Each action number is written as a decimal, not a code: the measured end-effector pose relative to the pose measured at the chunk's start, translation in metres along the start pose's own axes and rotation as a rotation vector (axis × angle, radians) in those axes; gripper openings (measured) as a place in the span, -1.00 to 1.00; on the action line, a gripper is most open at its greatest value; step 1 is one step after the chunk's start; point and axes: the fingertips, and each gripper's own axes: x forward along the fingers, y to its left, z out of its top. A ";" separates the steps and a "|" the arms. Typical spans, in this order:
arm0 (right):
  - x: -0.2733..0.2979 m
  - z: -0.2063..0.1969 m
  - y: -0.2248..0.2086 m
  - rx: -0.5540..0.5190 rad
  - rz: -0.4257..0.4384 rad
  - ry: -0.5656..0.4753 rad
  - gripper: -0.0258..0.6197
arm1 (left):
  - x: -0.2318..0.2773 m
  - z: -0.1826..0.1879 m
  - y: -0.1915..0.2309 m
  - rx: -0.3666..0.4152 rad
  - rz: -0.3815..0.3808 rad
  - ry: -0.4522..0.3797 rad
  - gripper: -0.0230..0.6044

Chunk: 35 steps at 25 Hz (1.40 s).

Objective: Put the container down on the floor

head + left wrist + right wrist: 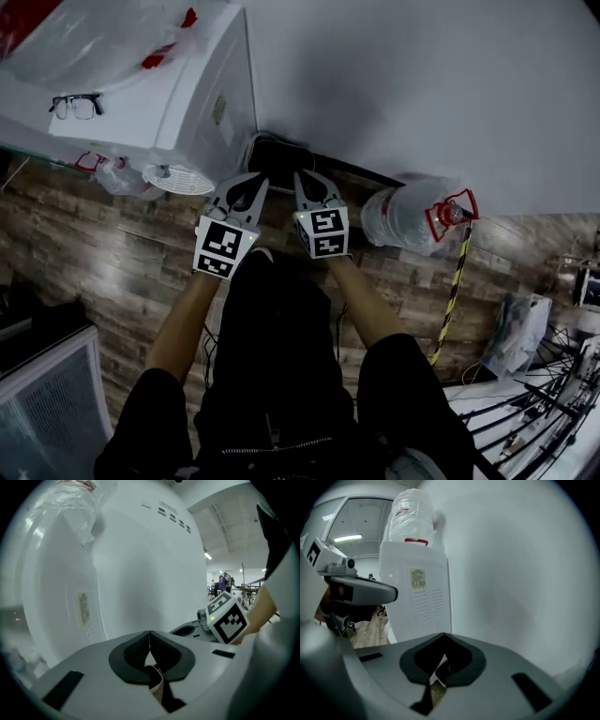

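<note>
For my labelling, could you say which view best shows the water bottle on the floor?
The head view: the water bottle lies on its side by the wall. Neither gripper view shows it.

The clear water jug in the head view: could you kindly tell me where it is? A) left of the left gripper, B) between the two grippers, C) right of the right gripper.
C: the water jug shows to the right of the right gripper, near the wall.
</note>
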 end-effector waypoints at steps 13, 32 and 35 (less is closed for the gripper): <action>-0.178 0.190 0.032 0.118 -0.061 -0.026 -0.89 | -0.113 0.205 -0.040 -0.075 0.009 0.022 -0.88; -0.422 0.268 0.109 0.064 -0.045 -0.227 -0.89 | -0.264 0.326 -0.168 -0.081 0.069 -0.101 -0.88; -0.430 0.271 0.112 0.081 -0.036 -0.236 -0.89 | -0.274 0.321 -0.169 -0.090 0.085 -0.102 -0.88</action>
